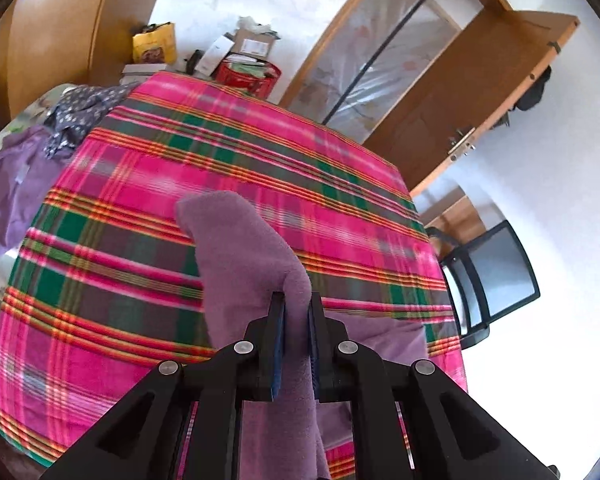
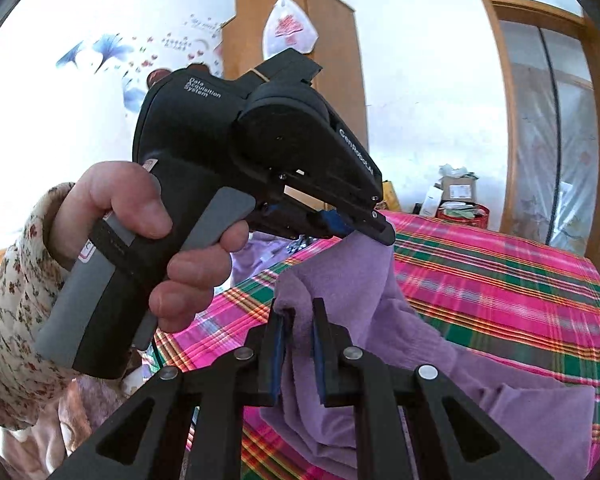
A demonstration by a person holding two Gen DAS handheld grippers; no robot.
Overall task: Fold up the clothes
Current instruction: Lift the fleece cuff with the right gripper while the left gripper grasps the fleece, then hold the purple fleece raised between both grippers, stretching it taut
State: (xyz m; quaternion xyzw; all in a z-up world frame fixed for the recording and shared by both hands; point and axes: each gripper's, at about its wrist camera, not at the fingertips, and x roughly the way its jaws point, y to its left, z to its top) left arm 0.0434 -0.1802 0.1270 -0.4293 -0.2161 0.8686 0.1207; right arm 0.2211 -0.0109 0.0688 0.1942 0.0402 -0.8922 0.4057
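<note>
your left gripper (image 1: 296, 312) and right gripper (image 2: 298, 316) each pinch the purple garment (image 1: 236, 248), lifted over the pink plaid cloth (image 1: 140, 184) covering the table. at 12 o'clock sit boxes (image 1: 240, 52) against the white wall; a black chair (image 1: 496, 276) stands at 3 o'clock.

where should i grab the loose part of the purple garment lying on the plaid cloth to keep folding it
Both grippers already pinch the purple garment: left gripper, right gripper. The free end lies flat on the plaid cloth. I'd release one gripper and take that end at its outer edge, coming in low from the side, since a flat edge probably offers a thin lip to pinch.
</note>
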